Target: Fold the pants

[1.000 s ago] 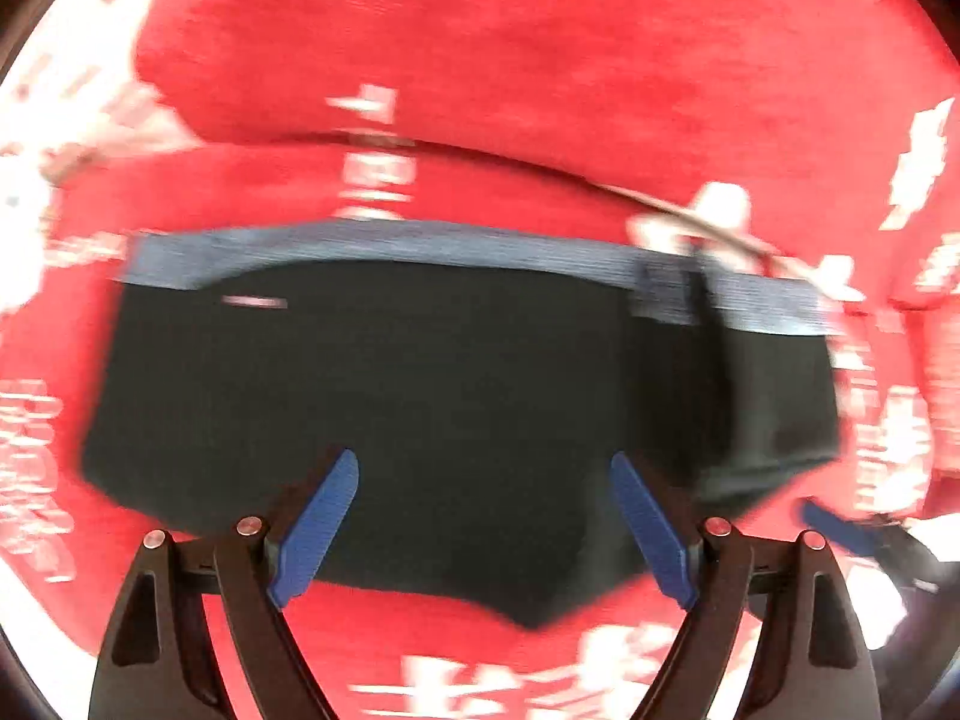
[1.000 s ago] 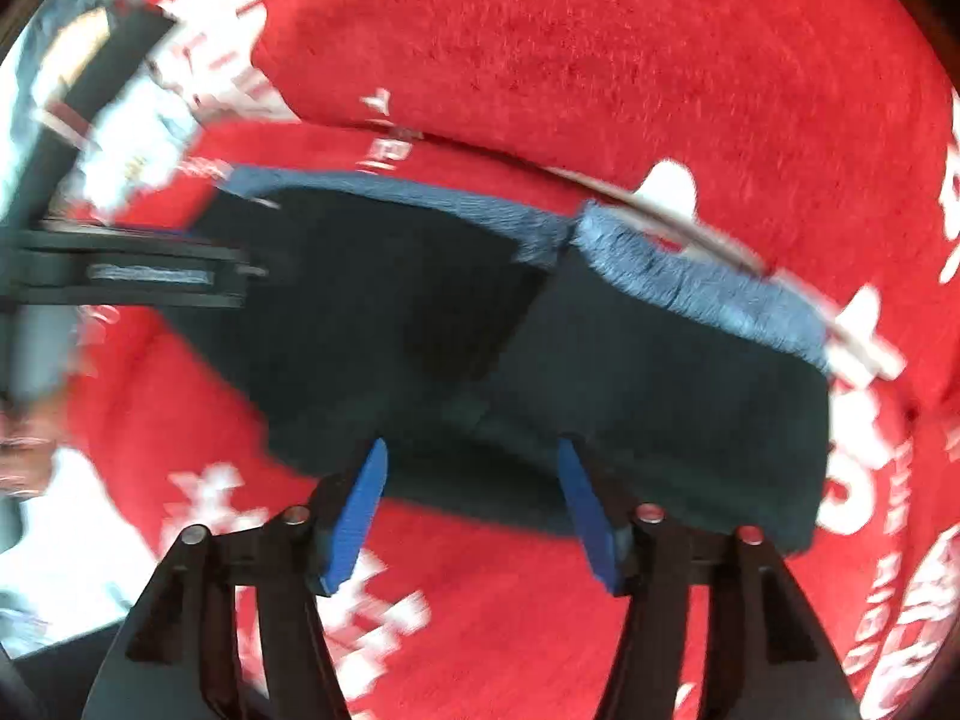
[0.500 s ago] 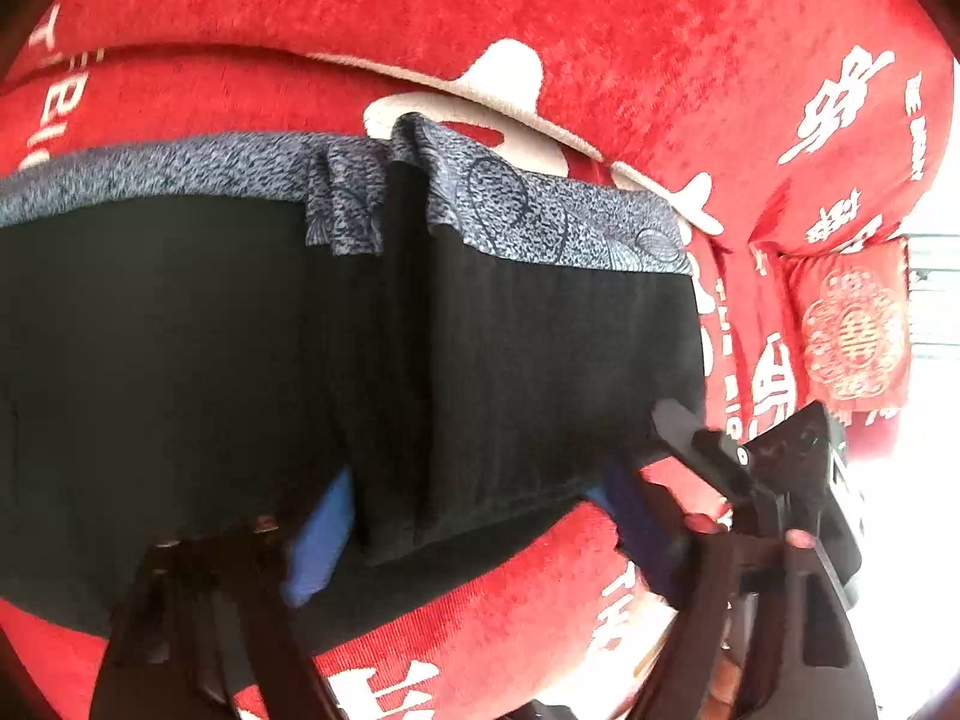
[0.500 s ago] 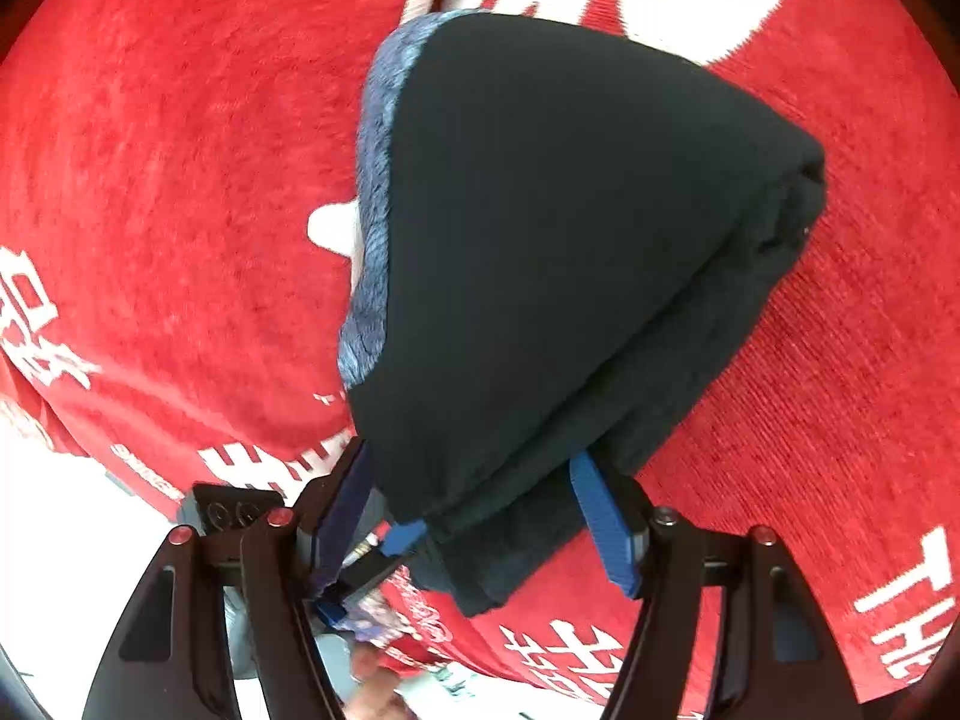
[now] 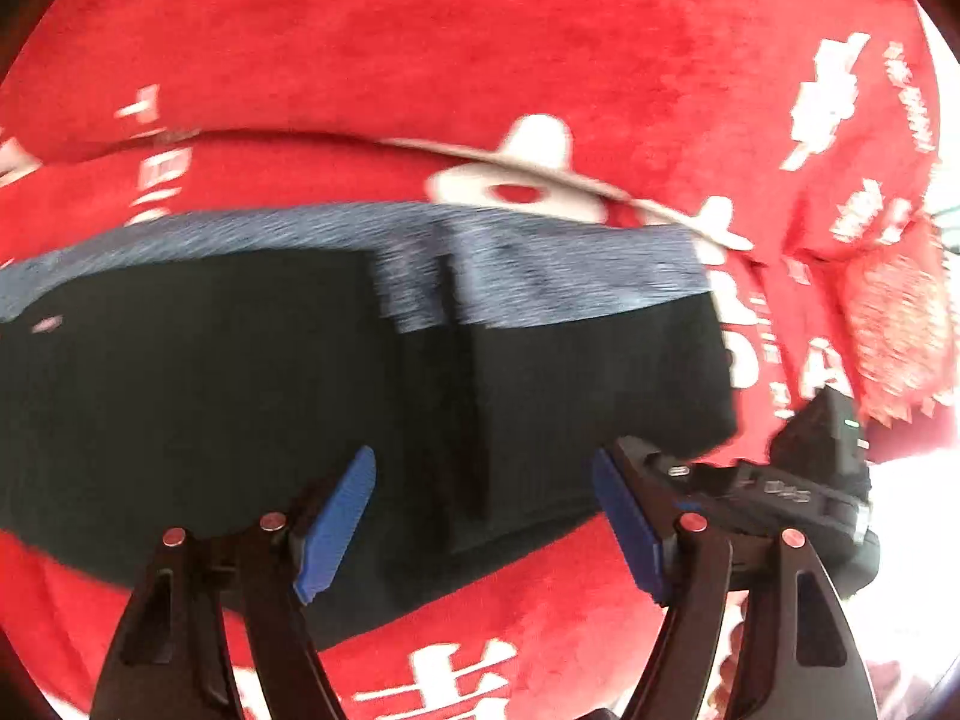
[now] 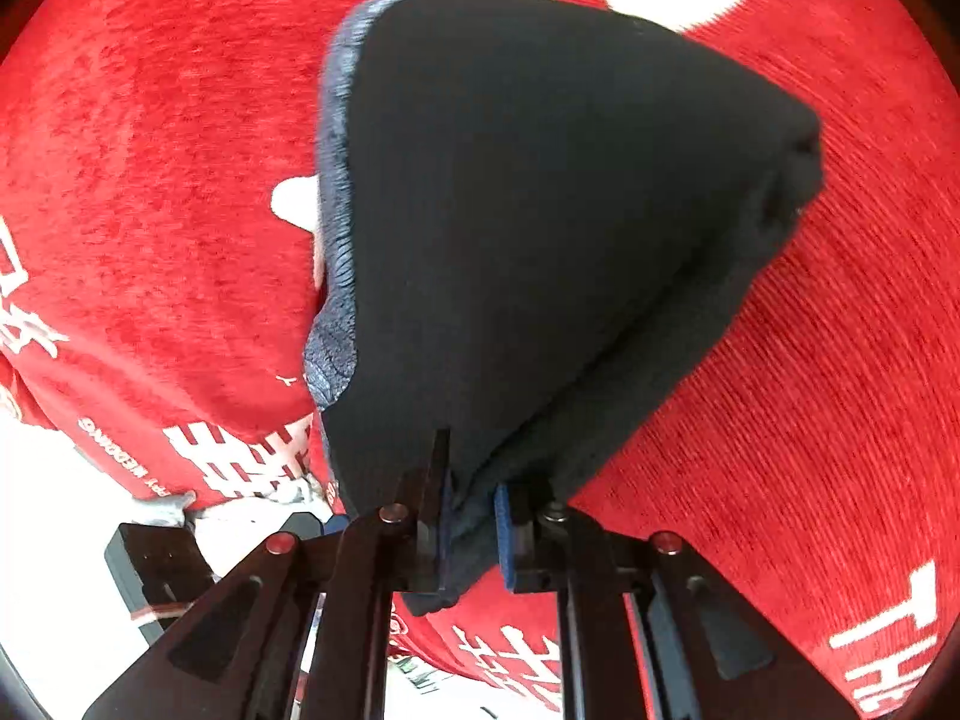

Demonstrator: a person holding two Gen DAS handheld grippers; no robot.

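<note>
The black pants [image 5: 240, 396] with a blue-grey patterned waistband [image 5: 540, 276] lie on a red cloth; their right part is folded over the middle. My left gripper [image 5: 486, 522] is open above the pants' near edge, holding nothing. My right gripper [image 6: 474, 516] is shut on the near edge of the pants [image 6: 540, 228], whose folded layers bulge up ahead of it. The right gripper's black body [image 5: 780, 492] shows at the right of the left wrist view, at the pants' right corner.
The red cloth [image 5: 480, 60] with white characters covers the whole surface and rises behind as a cushioned back [image 6: 120, 150]. A white seam [image 5: 540, 174] runs behind the waistband. A bright pale floor area [image 6: 60, 480] lies beyond the cloth's edge.
My right gripper has closed on the pants' near edge. My left gripper has pulled back from the fabric and stands open; its view shifted a little left.
</note>
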